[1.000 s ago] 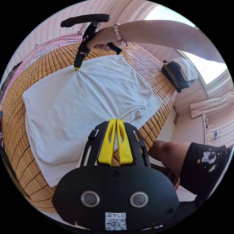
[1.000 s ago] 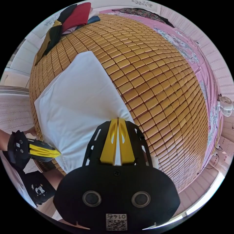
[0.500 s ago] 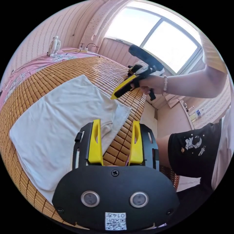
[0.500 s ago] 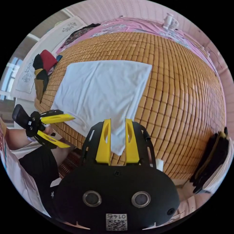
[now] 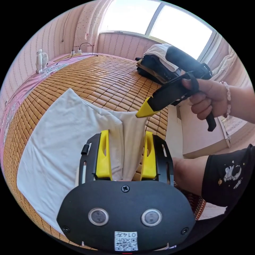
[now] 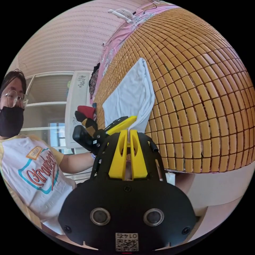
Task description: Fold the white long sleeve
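The white long sleeve (image 5: 61, 132) lies folded flat on a bamboo mat (image 5: 106, 77), with its near corner lifted off the mat. In the left gripper view my left gripper (image 5: 127, 132) is open, and the raised fold of cloth hangs between its jaws. My right gripper (image 5: 142, 113), held by a hand (image 5: 209, 93), is shut on that corner just beyond the left jaws. In the right gripper view the right gripper (image 6: 128, 131) pinches the white long sleeve (image 6: 132, 93), and the left gripper (image 6: 120, 124) lies close beside it.
A stack of dark and white folded clothes (image 5: 156, 63) sits at the mat's far corner. Loose clothes (image 6: 85, 114) lie at the other end. A small fan (image 5: 39, 57) stands on the pink sheet (image 5: 16, 93). The person's knee (image 5: 186, 170) is at the mat's edge.
A second ago both grippers were shut on the garment's edges. Both then opened and let go. The right gripper has since shut on the near corner and lifted it; the left stays open.
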The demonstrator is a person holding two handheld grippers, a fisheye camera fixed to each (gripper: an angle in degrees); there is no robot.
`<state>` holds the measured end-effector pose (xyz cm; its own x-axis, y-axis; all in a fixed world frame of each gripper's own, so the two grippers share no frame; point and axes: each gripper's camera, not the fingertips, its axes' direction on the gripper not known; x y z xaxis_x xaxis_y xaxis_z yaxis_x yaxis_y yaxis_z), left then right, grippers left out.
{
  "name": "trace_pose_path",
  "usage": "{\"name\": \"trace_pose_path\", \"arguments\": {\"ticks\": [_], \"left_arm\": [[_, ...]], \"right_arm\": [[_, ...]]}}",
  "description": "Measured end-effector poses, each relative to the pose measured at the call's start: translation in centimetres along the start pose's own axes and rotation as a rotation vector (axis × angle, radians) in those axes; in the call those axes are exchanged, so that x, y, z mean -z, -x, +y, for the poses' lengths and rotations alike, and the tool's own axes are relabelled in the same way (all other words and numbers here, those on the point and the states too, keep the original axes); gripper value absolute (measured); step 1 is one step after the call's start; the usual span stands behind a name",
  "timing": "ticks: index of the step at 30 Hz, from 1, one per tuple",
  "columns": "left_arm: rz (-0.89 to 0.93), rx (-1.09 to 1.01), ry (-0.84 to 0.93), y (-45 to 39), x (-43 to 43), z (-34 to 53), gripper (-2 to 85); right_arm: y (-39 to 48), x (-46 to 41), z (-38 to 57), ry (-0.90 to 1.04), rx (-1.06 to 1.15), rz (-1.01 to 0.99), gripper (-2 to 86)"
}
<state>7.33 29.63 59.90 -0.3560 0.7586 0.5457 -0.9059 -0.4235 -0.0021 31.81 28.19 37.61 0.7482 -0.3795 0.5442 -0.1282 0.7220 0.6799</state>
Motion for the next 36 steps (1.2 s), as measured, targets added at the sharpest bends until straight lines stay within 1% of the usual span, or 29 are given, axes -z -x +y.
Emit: {"name": "trace_pose_path", "arguments": {"ticks": [2, 3, 4, 5, 7, 8, 10, 14, 16, 17, 18, 19, 21, 23, 24, 26, 28, 31, 33, 36], "left_arm": [[0.023, 0.037, 0.02, 0.4, -0.8, -0.6, 13.2], [0.029, 0.062, 0.037, 0.6, -1.1, -0.7, 11.8], [0.033, 0.119, 0.066, 1.1, -1.6, -0.7, 5.7], [0.02, 0.144, 0.061, 1.3, -1.8, -0.6, 2.0], [0.025, 0.137, 0.094, 1.3, -2.0, -0.5, 0.6], [0.024, 0.121, 0.086, 1.0, -1.8, -0.4, 0.1], [0.005, 0.078, 0.076, 0.2, -1.4, -0.2, -0.3], [-0.016, -0.006, 0.073, -1.7, -0.5, 0.4, -0.6], [-0.005, -0.016, 0.069, -2.2, -0.1, 0.7, -0.6], [0.0, -0.021, 0.063, -2.5, 0.2, 0.9, -0.6], [0.003, -0.024, 0.059, -2.6, 0.4, 1.0, -0.7], [0.006, -0.031, 0.048, -2.9, 0.7, 1.1, -0.7], [0.003, -0.036, 0.019, -3.2, 1.4, 1.2, -0.7], [0.023, -0.015, -0.018, -3.5, 2.1, 0.6, -0.7], [0.034, -0.007, -0.03, -3.5, 2.3, 0.4, -0.7], [0.082, 0.021, -0.123, -3.9, 3.5, -0.5, -0.7], [0.112, 0.033, -0.202, -4.5, 4.6, -1.1, -0.7], [0.191, 0.051, -0.315, -4.8, 6.4, -1.5, -0.6], [0.213, 0.09, -0.354, -4.3, 7.5, -1.1, -0.5], [0.162, 0.192, -0.37, -2.6, 9.5, 0.7, 0.0]], "right_arm": [[-0.3, 0.1, 0.3, -0.014, 0.006, -0.048, 1.9], [-0.2, -0.2, 0.4, 0.001, 0.043, -0.018, 2.6], [-0.2, -0.2, 0.4, 0.012, 0.091, 0.06, 3.5], [-0.2, -0.1, 0.4, -0.005, 0.11, 0.096, 4.2], [-1.6, 1.0, 0.0, -0.131, 0.114, 0.152, 8.0], [-2.1, 1.2, -0.4, -0.149, 0.102, 0.152, 9.0], [-3.6, 1.0, -2.2, -0.212, 0.076, 0.176, 12.1], [-4.3, -0.5, -5.4, -0.287, 0.097, 0.162, 12.9], [-4.9, -1.1, -7.2, -0.326, 0.073, 0.126, 9.9], [-5.1, -1.3, -7.5, -0.331, 0.064, 0.132, 8.1], [-5.5, -1.4, -7.9, -0.331, 0.033, 0.158, 4.5], [-5.6, -1.5, -8.0, -0.316, 0.041, 0.177, 3.2], [-5.6, -0.8, -7.4, -0.303, 0.066, 0.16, 2.0], [-5.3, 1.0, -5.9, -0.335, 0.092, 0.134, 1.4], [-4.8, 2.6, -4.7, -0.352, 0.104, 0.149, 1.2], [-3.6, 5.3, -2.8, -0.373, 0.133, 0.196, 1.0], [-1.2, 9.0, -0.3, -0.413, 0.169, 0.3, 0.9], [2.3, 11.9, 1.2, -0.449, 0.208, 0.38, 1.0], [4.6, 11.8, 0.9, -0.432, 0.246, 0.376, 1.1], [8.3, 8.0, -1.2, -0.33, 0.326, 0.351, 1.8]]}}
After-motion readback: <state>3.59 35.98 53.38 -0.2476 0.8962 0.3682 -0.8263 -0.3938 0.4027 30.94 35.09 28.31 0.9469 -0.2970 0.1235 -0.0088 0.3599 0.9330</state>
